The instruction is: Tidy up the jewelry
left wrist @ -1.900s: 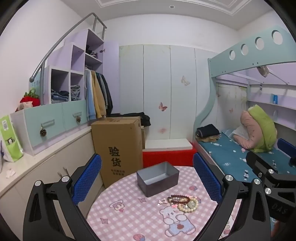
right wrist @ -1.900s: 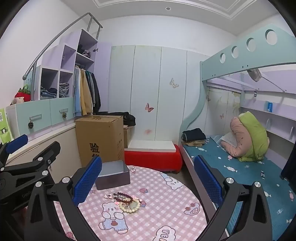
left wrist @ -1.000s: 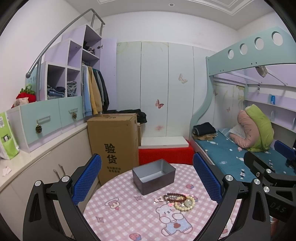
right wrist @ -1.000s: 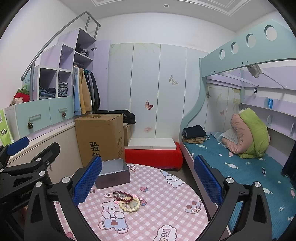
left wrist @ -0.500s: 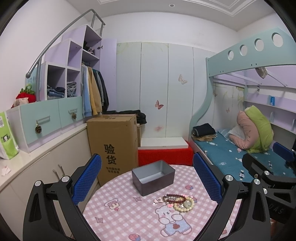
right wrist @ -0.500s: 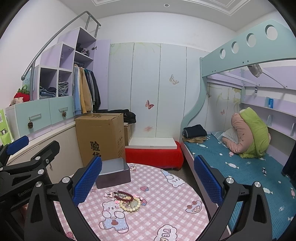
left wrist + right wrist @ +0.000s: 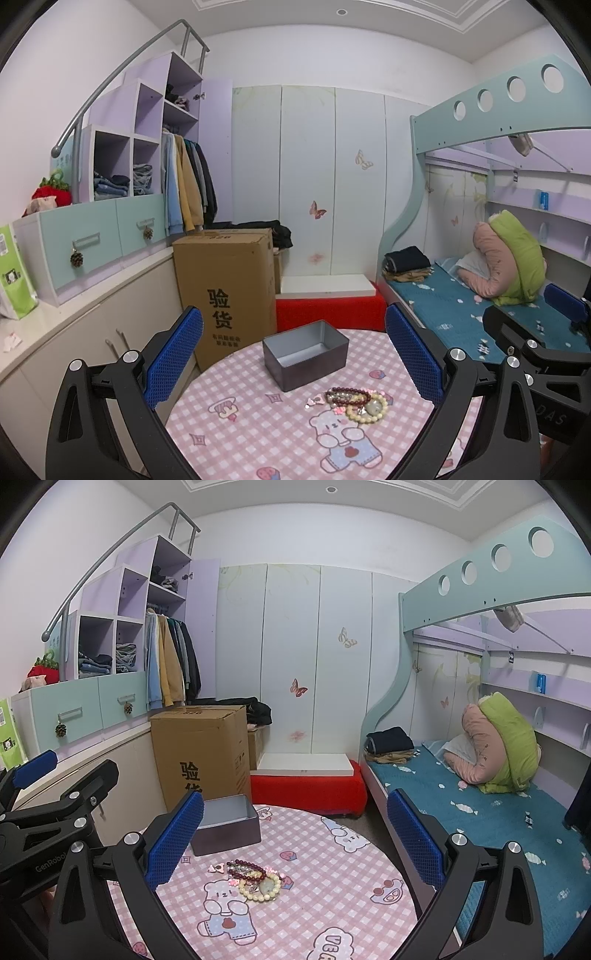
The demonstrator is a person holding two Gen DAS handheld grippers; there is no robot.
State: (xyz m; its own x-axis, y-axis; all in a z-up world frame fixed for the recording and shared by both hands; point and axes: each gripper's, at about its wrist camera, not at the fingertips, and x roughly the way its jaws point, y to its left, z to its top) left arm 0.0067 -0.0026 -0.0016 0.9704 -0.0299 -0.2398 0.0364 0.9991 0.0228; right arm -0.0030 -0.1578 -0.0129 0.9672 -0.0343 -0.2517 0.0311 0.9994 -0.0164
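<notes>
Item: round table under a pink checked cloth with cartoon bears [image 7: 258, 424], lower centre of both views.

Item: open grey rectangular metal tin [image 7: 306, 353], empty, at the table's far side.

Item: jewelry heap, just in front of the tin and apart from it: dark red bead bracelet [image 7: 347, 396], cream bead bracelet [image 7: 367, 408], small pale trinket [image 7: 314, 401].

Item: left gripper [image 7: 293, 363], blue pads wide apart, empty, above the table.

Item: right gripper [image 7: 295, 845], likewise spread and empty.

Change: over the last two seconds only slight view drift; jewelry and tin unmoved. Judgement: sorting not yet begun; approach pending.
</notes>
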